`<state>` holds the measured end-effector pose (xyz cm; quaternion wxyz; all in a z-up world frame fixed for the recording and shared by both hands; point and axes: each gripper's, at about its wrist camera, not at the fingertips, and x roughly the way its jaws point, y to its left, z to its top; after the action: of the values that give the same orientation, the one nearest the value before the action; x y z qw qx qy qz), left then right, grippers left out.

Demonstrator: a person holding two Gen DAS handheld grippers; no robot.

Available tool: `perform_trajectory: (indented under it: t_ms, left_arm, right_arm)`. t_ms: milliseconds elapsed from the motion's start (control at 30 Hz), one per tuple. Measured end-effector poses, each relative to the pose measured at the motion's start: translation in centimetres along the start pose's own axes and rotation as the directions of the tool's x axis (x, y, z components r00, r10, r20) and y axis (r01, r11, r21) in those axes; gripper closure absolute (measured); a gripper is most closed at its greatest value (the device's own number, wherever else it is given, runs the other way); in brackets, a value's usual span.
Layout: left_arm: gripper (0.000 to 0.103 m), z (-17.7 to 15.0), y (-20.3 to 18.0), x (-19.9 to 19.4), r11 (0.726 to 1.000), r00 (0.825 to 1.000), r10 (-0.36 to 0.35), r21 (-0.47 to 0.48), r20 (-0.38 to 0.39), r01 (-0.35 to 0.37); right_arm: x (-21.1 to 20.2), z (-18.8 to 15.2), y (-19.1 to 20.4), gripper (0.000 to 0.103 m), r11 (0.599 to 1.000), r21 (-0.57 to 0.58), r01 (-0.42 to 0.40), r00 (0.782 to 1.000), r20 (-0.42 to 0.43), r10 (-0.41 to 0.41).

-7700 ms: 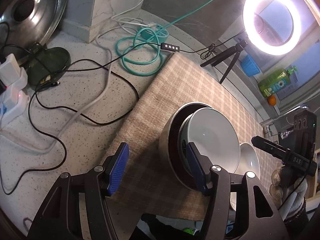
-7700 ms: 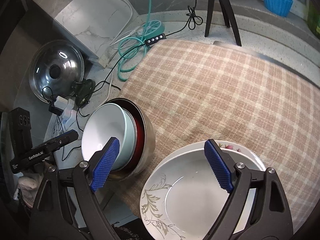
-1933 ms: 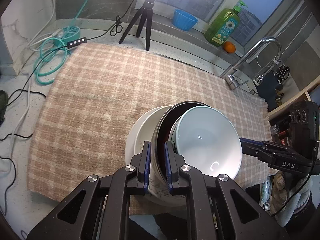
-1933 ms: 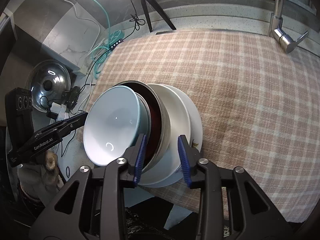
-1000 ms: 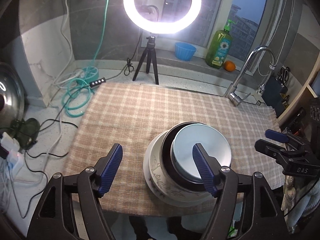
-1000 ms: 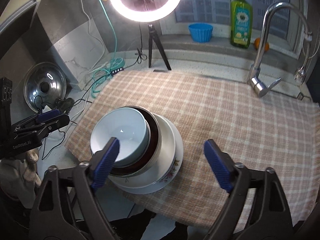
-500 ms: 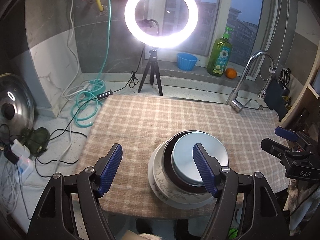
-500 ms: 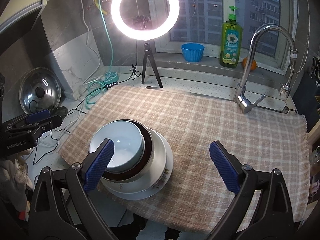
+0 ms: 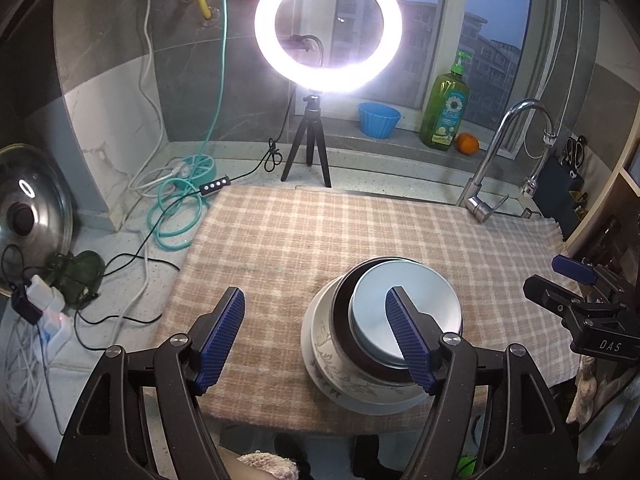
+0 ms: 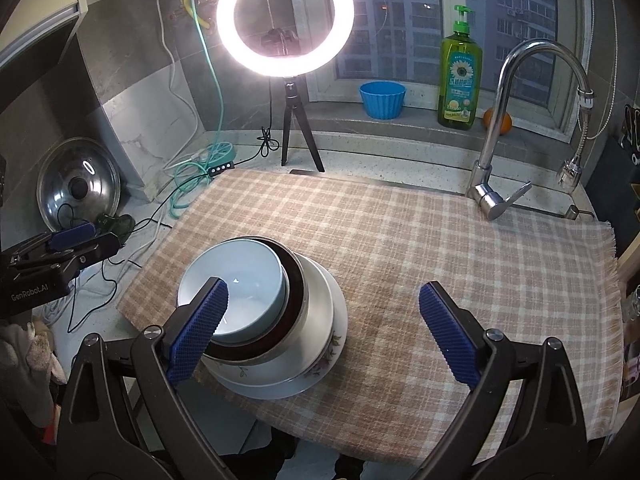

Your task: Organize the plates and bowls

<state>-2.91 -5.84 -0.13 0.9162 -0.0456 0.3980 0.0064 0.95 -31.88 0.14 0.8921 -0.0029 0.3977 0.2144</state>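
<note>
Both wrist views, looking down and forward over the bench (image 9: 120, 248). A checked cloth (image 9: 320, 232) covers the bench; near its front edge stands one nested stack. From the bottom up: a floral plate (image 10: 280, 390), a white floral bowl (image 9: 324, 344), a steel bowl (image 10: 298, 320) with a dark red inside, and a pale blue bowl (image 10: 240, 280) on top. The top two bowls sit tilted, shifted toward the left side of the stack.

Left tool (image 9: 316, 334): released, blue pads wide apart, nothing between them. Its right pad (image 9: 408, 344) overlaps the stack in the picture, but whether it touches the stack cannot be told. Right tool (image 10: 324, 326): likewise released and empty, its left pad (image 10: 198, 324) in front of the pale blue bowl; here too, contact cannot be told. Each tool shows at the edge of the other's view, left and right of the stack.

Behind the cloth: a lit ring light (image 9: 328, 26) on a small tripod (image 9: 308, 152), and a tap (image 10: 504, 132) at the right. On the sill stand a blue cup (image 10: 382, 98), a green soap bottle (image 10: 460, 76) and an orange (image 9: 467, 143). To the left lie a coiled teal cable (image 9: 176, 216) and loose black wires, with a steel pot lid (image 10: 78, 188) propped against the wall.
</note>
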Motion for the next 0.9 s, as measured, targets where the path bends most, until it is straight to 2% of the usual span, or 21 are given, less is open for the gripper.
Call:
perform_trajectory:
  t_ms: [900]
  left_arm:
    - [0.030,0.05,-0.12,-0.01,1.000,1.000,0.008,0.011,-0.005,-0.007]
  right_arm:
    - [0.12,-0.57,-0.03,0.005,1.000,0.021,0.013,1.000,-0.003,-0.013]
